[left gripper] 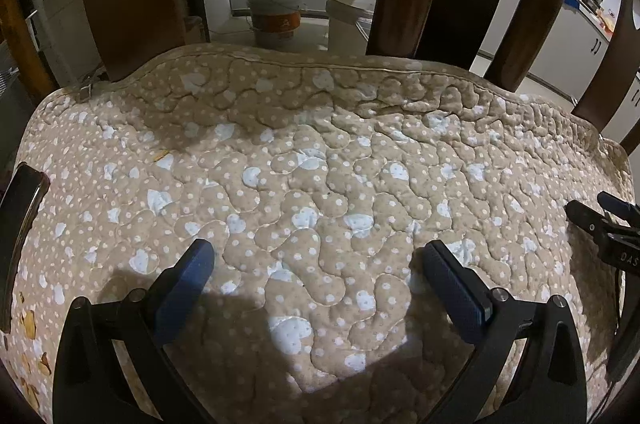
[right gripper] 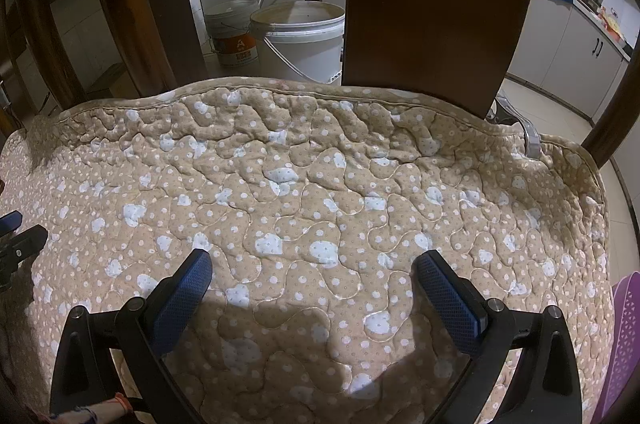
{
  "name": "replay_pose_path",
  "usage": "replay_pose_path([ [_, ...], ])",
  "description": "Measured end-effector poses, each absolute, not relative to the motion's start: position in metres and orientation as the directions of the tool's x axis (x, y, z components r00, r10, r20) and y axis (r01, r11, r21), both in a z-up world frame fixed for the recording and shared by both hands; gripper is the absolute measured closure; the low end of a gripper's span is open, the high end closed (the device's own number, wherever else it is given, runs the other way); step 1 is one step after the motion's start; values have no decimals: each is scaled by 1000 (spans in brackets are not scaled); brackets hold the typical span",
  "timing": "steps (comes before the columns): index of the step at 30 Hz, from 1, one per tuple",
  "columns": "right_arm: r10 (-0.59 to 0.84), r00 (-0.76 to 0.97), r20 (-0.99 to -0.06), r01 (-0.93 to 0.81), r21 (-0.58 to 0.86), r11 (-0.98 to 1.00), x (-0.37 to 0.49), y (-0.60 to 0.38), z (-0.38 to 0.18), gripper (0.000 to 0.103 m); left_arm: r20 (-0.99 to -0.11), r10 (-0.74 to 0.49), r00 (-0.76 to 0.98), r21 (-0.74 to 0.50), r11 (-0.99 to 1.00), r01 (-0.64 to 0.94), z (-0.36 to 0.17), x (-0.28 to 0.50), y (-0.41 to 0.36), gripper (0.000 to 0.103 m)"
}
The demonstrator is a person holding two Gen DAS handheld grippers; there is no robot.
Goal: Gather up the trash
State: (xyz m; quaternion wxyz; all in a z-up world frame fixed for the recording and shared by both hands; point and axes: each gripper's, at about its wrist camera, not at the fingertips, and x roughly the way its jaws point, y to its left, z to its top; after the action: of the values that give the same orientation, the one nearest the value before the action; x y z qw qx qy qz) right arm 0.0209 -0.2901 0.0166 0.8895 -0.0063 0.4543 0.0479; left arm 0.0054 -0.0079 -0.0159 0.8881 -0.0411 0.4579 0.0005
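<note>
A quilted tan cushion (left gripper: 320, 164) with white dots and pale blue patches covers a wooden chair seat; it also shows in the right wrist view (right gripper: 320, 184). My left gripper (left gripper: 316, 256) hovers over its front, open and empty. My right gripper (right gripper: 312, 264) hovers likewise, open and empty; it also shows at the right edge of the left wrist view (left gripper: 600, 216). Small yellowish-brown scraps (left gripper: 30, 324) lie on the cushion's left front edge, and one scrap (left gripper: 162, 155) lies further back. A dark flat object (left gripper: 20, 232) lies at the far left.
Dark wooden chair-back slats (right gripper: 436, 4) rise behind the cushion. Two white buckets (right gripper: 300, 36) stand on the floor behind, under a table. A purple perforated basket (right gripper: 624, 344) sits at the right edge. Kitchen cabinets (right gripper: 580, 52) stand at the far right.
</note>
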Motion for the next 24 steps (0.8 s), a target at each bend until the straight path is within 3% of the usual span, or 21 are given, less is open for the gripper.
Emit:
replay_pose_path([
  [24,80,582,-809,-93,31,995,21,-290,17,0,-812,-34,582,-71,997,-42,-16,5,-10,0],
])
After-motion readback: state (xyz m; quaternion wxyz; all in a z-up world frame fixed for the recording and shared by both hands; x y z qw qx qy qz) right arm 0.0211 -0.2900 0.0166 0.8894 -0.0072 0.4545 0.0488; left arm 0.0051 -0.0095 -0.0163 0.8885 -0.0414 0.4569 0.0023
